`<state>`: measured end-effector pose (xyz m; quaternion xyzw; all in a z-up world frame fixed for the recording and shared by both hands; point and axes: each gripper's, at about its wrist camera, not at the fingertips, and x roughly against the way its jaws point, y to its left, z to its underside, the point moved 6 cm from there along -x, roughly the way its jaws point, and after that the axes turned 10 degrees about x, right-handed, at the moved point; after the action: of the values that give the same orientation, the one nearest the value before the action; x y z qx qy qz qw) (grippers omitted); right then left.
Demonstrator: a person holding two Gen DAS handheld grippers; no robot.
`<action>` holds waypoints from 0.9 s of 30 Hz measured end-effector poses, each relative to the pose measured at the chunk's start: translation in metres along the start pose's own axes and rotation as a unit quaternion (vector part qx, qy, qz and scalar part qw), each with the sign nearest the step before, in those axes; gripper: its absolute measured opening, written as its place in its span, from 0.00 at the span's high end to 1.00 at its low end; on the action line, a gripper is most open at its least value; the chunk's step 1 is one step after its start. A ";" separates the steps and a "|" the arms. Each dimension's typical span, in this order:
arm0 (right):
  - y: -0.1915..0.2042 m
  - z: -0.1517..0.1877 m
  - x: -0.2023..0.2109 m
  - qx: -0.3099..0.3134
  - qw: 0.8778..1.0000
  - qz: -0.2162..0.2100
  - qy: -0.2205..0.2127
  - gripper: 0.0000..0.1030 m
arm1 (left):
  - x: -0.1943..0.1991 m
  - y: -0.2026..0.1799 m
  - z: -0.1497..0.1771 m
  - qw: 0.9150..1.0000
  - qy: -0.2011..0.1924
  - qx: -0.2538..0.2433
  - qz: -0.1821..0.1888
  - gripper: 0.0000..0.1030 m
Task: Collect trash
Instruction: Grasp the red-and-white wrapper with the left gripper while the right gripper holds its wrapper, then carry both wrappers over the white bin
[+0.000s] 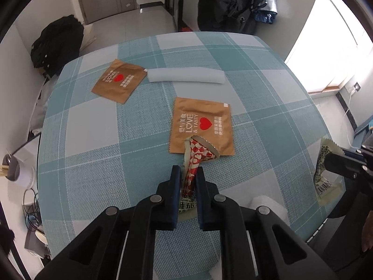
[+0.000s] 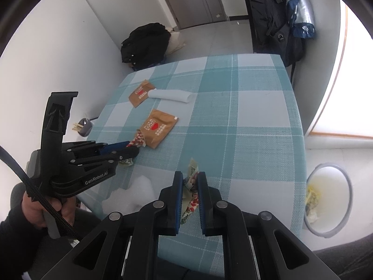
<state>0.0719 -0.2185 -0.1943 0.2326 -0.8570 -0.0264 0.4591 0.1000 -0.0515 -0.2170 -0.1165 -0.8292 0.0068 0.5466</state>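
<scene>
left gripper (image 1: 188, 175) tilted down, clamps red wrapper (image 1: 195, 161) | right gripper (image 2: 190, 182) pinches pale wrapper (image 2: 191, 175)

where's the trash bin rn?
Right wrist view, far right: the trash bin sits on the floor beside the table, below the window.

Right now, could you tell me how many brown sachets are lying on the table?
2. One brown sachet lies mid-table, its near edge under the red-and-white wrapper. The other sachet lies farther back to the left, beside the white roll. Others may be hidden.
</scene>
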 end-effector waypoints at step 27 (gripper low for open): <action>0.008 -0.018 0.037 0.001 0.998 -0.007 -0.066 0.89 | 0.030 0.013 0.007 0.998 -0.006 0.065 0.018 0.92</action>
<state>0.0662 -0.2240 -0.1534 0.2367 -0.8838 -0.0439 0.4011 0.0843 -0.0322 -0.1943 -0.0960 -0.8278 0.0711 0.5481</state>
